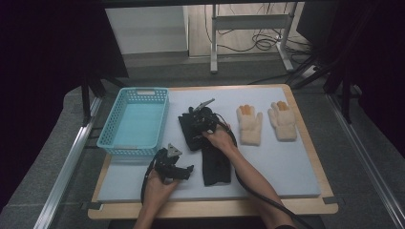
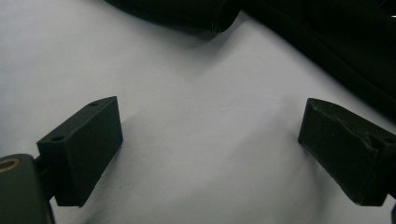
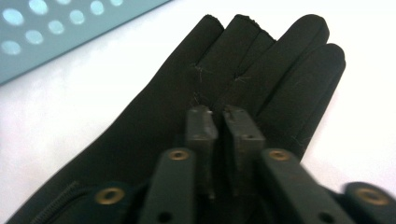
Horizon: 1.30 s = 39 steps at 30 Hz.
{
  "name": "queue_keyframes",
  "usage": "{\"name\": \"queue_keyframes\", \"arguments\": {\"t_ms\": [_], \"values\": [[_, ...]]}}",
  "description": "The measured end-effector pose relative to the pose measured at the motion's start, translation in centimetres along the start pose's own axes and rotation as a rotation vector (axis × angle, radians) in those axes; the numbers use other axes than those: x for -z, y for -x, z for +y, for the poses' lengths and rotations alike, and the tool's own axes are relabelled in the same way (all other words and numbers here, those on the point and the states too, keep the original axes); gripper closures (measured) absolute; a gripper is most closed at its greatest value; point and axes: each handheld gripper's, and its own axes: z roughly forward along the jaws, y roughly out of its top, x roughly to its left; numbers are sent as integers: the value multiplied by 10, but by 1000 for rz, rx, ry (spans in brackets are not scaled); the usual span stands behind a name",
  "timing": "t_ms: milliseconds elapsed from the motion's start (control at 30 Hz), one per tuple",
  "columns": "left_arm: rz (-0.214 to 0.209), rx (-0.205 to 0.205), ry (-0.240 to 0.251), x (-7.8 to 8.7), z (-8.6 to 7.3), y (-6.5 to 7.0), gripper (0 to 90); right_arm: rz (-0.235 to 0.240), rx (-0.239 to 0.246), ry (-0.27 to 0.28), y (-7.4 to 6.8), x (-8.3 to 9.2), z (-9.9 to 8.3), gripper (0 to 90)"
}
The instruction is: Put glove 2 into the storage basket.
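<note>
A black glove (image 1: pixel 187 135) lies flat on the pale mat (image 1: pixel 286 162), its fingers pointing away from me toward the basket. My right gripper (image 1: pixel 196 127) stands on it. In the right gripper view this gripper (image 3: pixel 219 114) has its two jaws nearly together, tips down on the glove (image 3: pixel 275 60) at the base of the fingers, pinching the fabric. A second black glove (image 1: pixel 216 166) lies just nearer to me. My left gripper (image 1: pixel 183 171) rests on the mat left of it. Its jaws (image 2: pixel 210 140) stand wide apart over bare mat, with black fabric (image 2: pixel 355 60) beyond them.
A light blue mesh basket (image 1: pixel 134 121) stands at the mat's left, its wall (image 3: pixel 56 32) close behind the held glove. Two cream fluffy gloves (image 1: pixel 250 125) (image 1: pixel 282 120) lie side by side at the right. The wooden table edge (image 1: pixel 215 207) runs along the front.
</note>
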Motion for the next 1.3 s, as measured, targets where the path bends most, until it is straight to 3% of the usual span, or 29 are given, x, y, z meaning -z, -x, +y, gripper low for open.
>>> {"name": "queue_keyframes", "arguments": {"t_ms": [100,233,500,700,800,867,1167,1300], "values": [[0,1,0,0,0,0,67,-5,1,-8,-1,3,2,876],[-1,0,-1,0,0,0,67,8,-32,3,0,11,4,878],[0,-4,-5,0,0,0,67,20,-34,80,-11,64,16,878],[0,-4,-2,0,0,0,67,5,-41,102,-20,94,17,878],[0,-4,-2,0,0,0,67,-6,-61,101,-25,113,9,878],[-1,-4,-2,0,0,0,67,-7,-66,99,-26,116,7,878],[0,1,1,0,0,0,67,-50,-200,76,-44,149,-38,877],[1,1,1,0,0,0,67,-44,-235,76,-49,152,-48,877]]}}
